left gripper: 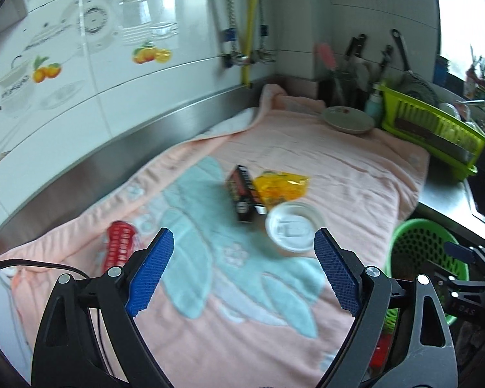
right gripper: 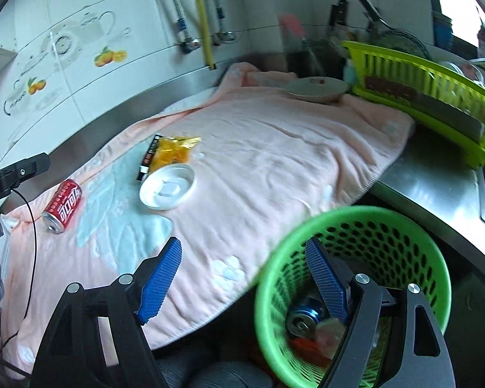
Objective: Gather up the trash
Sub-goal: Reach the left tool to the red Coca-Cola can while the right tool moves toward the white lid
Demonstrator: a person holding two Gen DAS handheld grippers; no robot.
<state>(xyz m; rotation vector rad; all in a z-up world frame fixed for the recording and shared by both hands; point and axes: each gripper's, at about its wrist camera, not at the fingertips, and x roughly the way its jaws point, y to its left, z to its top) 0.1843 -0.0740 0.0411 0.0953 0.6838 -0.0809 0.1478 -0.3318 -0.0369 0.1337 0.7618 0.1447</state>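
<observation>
Blue pads of the left gripper [left gripper: 244, 268] stand wide apart and grasp nothing, hanging over the pink towel [left gripper: 355, 174] just short of the white lid [left gripper: 294, 226]; the right gripper [right gripper: 244, 274] is likewise spread and empty, one finger over the rim of the green bin [right gripper: 436, 258]. Trash left on the towel: the lid, a yellow wrapper [left gripper: 281, 186], a dark box [left gripper: 242, 194] touching it, and a red can [left gripper: 119, 249] lying well to the left. The lid looks like the nearest pick; I would pinch its raised rim rather than press down on its flat top, keeping the pads clear of the box. Only the right view shows inside the bin, with a blue can [right gripper: 302, 318] and scraps at the bottom. Only the left view shows the box's printed face.
</observation>
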